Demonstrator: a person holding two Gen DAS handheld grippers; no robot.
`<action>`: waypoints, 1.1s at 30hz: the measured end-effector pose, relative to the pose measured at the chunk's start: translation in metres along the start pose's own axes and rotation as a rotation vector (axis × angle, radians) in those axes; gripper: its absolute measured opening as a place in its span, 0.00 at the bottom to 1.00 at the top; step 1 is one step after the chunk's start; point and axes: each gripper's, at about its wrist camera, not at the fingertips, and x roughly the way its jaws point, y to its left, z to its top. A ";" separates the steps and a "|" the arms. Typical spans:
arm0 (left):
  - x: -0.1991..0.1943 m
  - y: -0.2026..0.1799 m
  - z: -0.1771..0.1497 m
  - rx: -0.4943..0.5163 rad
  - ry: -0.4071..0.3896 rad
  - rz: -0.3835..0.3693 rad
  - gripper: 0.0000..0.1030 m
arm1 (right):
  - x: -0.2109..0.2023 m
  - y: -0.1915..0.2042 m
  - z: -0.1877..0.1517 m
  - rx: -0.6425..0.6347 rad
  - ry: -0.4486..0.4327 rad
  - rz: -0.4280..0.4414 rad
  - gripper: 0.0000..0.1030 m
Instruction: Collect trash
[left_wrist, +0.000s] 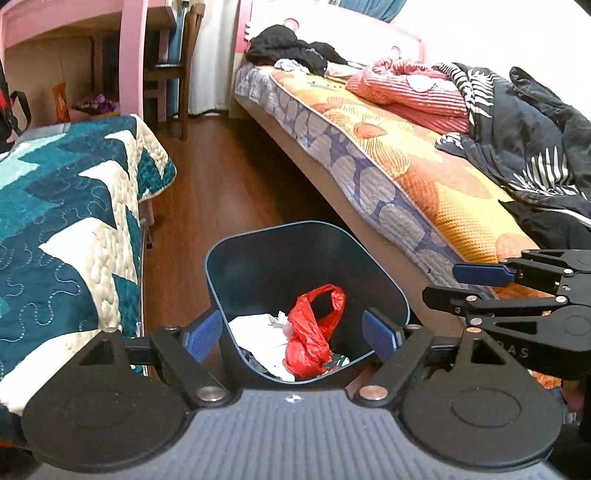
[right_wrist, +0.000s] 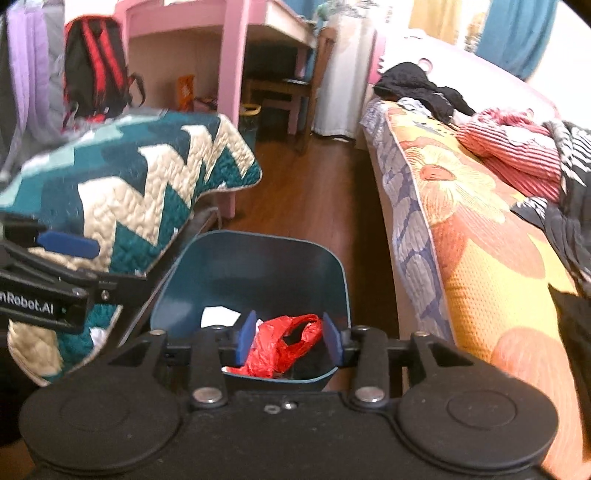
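A dark blue trash bin (left_wrist: 280, 266) stands on the wooden floor between two beds. Inside it lie a crumpled red plastic bag (left_wrist: 310, 332) and white paper (left_wrist: 255, 332). My left gripper (left_wrist: 291, 334) hangs open above the bin's near rim, its blue pads wide apart and holding nothing. My right gripper (left_wrist: 454, 286) reaches in from the right edge. In the right wrist view the bin (right_wrist: 258, 266) sits just ahead. The right gripper (right_wrist: 290, 338) is open over it, with the red bag (right_wrist: 284, 343) lying below between the pads, apart from both. My left gripper (right_wrist: 92, 262) shows at the left.
A bed with a flowered orange cover (left_wrist: 406, 166) and piled clothes (left_wrist: 535, 140) runs along the right. A teal and cream quilt (left_wrist: 74, 206) drapes the left bed. Wooden floor (left_wrist: 229, 177) leads back to a pink desk (right_wrist: 236, 55), a chair and a red-black backpack (right_wrist: 96, 62).
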 end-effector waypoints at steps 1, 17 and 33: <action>-0.002 0.000 0.000 0.000 -0.006 0.002 0.82 | -0.004 -0.001 0.000 0.022 -0.011 -0.001 0.44; -0.007 0.007 -0.013 -0.024 -0.094 0.016 1.00 | -0.020 0.002 -0.012 0.120 -0.125 0.027 0.53; 0.000 0.009 -0.017 -0.042 -0.048 0.024 1.00 | -0.021 0.013 -0.018 0.103 -0.100 0.028 0.54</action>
